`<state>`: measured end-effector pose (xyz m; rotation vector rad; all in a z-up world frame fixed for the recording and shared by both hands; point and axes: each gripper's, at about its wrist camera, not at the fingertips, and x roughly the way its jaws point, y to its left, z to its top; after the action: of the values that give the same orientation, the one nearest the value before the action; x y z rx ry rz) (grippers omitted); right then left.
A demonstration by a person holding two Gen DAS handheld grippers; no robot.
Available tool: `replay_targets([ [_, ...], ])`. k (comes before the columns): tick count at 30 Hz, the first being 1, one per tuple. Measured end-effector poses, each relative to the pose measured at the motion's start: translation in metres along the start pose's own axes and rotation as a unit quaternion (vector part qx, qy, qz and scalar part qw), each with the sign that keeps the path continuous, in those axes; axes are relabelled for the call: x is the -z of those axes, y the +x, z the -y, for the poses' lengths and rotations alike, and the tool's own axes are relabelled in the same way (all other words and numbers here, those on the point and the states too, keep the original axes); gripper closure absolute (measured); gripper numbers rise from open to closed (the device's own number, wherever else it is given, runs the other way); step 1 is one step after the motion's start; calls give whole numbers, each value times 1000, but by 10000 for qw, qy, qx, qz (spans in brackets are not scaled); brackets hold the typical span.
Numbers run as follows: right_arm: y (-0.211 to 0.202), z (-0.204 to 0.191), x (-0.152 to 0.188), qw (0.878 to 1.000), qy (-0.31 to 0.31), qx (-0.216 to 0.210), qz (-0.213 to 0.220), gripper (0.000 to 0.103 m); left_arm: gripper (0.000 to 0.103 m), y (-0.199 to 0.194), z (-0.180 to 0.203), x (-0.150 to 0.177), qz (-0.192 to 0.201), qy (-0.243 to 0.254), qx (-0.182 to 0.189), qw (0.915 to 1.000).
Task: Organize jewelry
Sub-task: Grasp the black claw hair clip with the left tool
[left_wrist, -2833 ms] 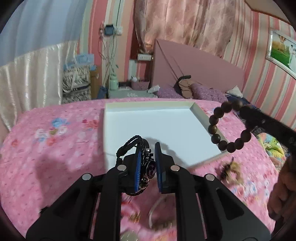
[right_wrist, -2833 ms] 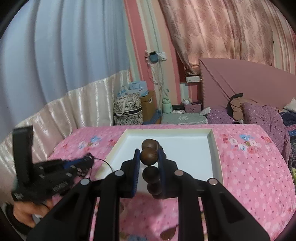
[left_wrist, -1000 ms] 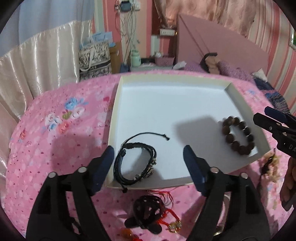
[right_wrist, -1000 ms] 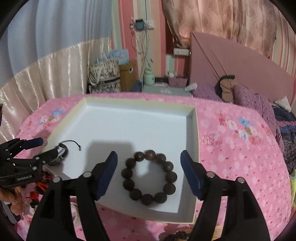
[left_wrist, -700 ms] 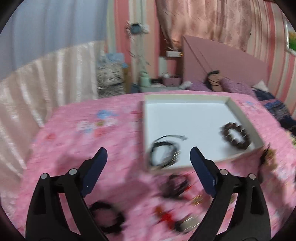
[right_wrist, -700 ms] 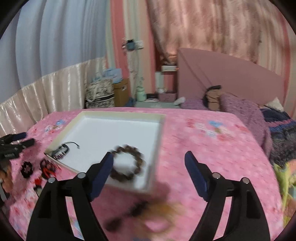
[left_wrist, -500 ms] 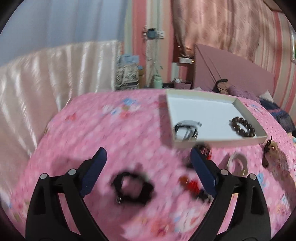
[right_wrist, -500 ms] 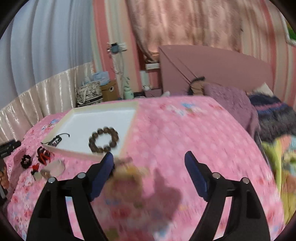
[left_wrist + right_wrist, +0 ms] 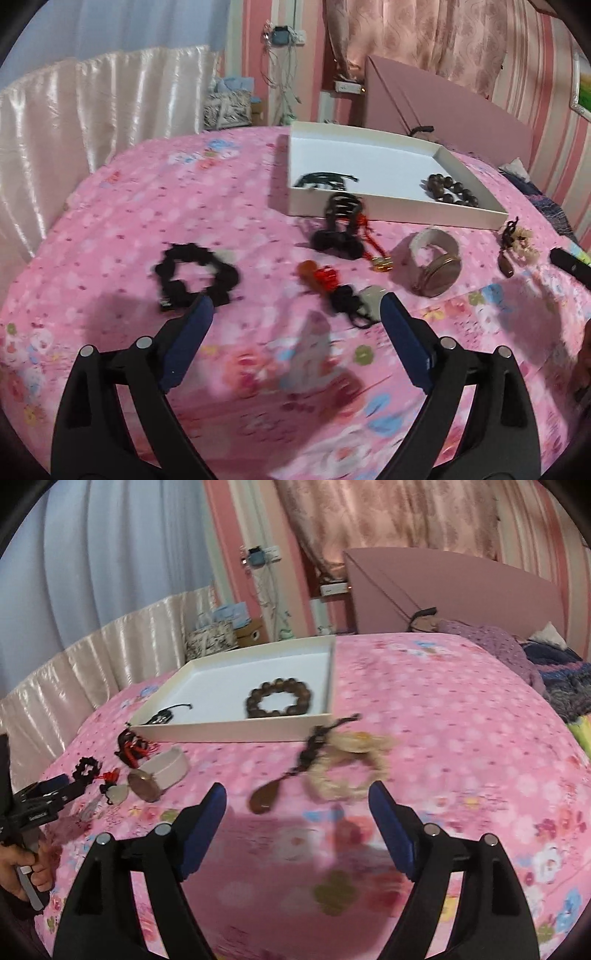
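Our left claw (image 9: 295, 314) stands spread wide at the bottom of its frame, nothing between its blue pads, above the pink flowered bedspread (image 9: 129, 206). Just past its left pad lies a black scrunchie (image 9: 195, 275); past its right pad, a pale stone pendant on black cord (image 9: 365, 301). Farther up sit a wide pale bangle (image 9: 437, 258) and a black and red tasselled piece (image 9: 341, 225), the latter touching the near wall of the white tray (image 9: 388, 208) in the upper centre. Inside the tray lie a black cord bracelet (image 9: 325, 181) and a dark wooden bead bracelet (image 9: 452, 190).

Our right claw (image 9: 297, 794) is likewise spread and empty. Just beyond it, centre frame, lie a cream bead bracelet (image 9: 347, 771) and a brown teardrop pendant (image 9: 264, 797), near the tray's front corner. At lower left, a hand (image 9: 22, 867) grips the other claw's handle.
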<state>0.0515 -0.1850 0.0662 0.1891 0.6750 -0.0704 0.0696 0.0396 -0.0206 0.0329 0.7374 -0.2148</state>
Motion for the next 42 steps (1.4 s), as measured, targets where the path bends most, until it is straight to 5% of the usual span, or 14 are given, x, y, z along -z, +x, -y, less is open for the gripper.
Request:
replay_targets([
  [8,7,-24,3,9996,-282,11,-23,24,12,5,21,-17,156,99,203,9996],
  [14,10,-16,-4,9998,-217,4,-29,24,19,16,17,-32,188,256,-138,9994],
  [18,13,-11,-6,9997,-242,35,-57,24,27,34,14,-35,-59,347,-83,9993],
  [28,23,-4,-5,9998,-129,-37,-179,24,27,68,27,-36,-487,518,151,9974],
  [34,30,-3,-5,9995,-120,-81,-272,24,63,79,26,-37,-665,398,361,9963],
  [36,30,-2,-5,9995,-110,-92,-269,24,84,76,28,-37,-642,439,459,9959],
  [39,31,-3,-5,9993,-160,-103,-329,24,97,70,28,-35,-580,437,503,9961],
  [42,35,-3,-7,9989,-176,-96,-427,24,97,70,27,-36,-569,450,454,9963],
])
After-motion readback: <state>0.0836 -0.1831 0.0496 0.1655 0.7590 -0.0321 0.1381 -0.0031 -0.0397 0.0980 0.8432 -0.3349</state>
